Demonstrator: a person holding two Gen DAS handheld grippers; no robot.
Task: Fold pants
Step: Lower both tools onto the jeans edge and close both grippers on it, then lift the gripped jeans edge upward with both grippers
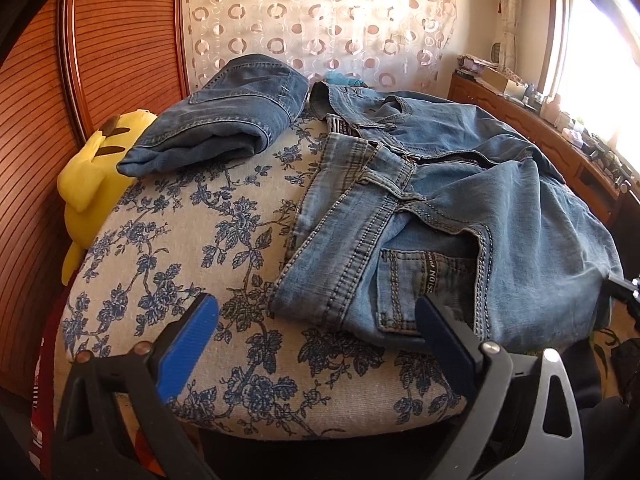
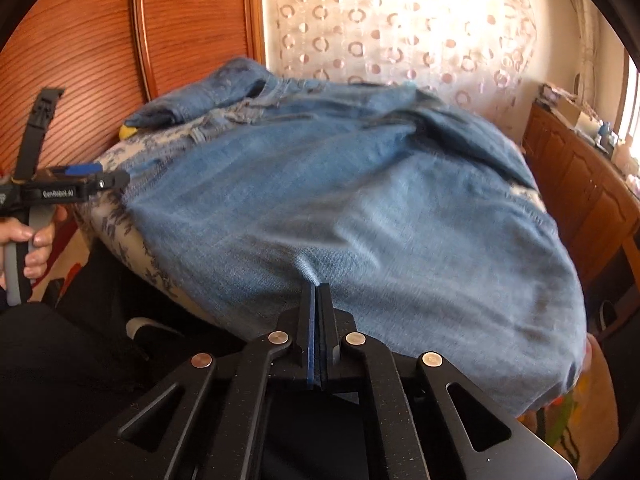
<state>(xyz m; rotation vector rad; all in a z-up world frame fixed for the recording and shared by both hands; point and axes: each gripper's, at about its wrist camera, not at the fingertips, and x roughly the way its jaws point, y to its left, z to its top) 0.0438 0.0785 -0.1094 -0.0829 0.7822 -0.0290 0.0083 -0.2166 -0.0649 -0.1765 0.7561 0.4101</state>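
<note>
Two pairs of jeans lie on one padded top covered in blue-flowered cloth (image 1: 168, 240), and that top carries everything. Largest first: the light blue pants (image 1: 460, 208), unfolded and rumpled, spread over its right half and spill past its right and near edges. Their waistband lies toward the middle of the top, running roughly from the far edge to the near edge, with a back pocket turned up close to the near edge; the legs trail off to the right. A darker pair (image 1: 224, 120), already folded into a neat block, sits at the far left corner, apart from the loose pair. A yellow plush toy (image 1: 92, 176) is wedged off the left edge beside it.

The right gripper (image 2: 318, 290) has its jaws pressed together on a small pinch of the light denim at the near edge, the cloth puckering right at the tips. The left gripper (image 1: 316, 320) hovers over the near edge with its jaws spread wide and nothing between them. The waistband end and the pocket lie just ahead of it and slightly to its right, so the left hand (image 2: 34, 240) looks the nearer one for that end. My guess is that the coming move needs it to close on the waistband before the cloth can be lifted and laid flat.

No containers show on the top; a cluttered wooden sideboard (image 1: 540, 132) along the right wall holds small items too blurred to name.
</note>
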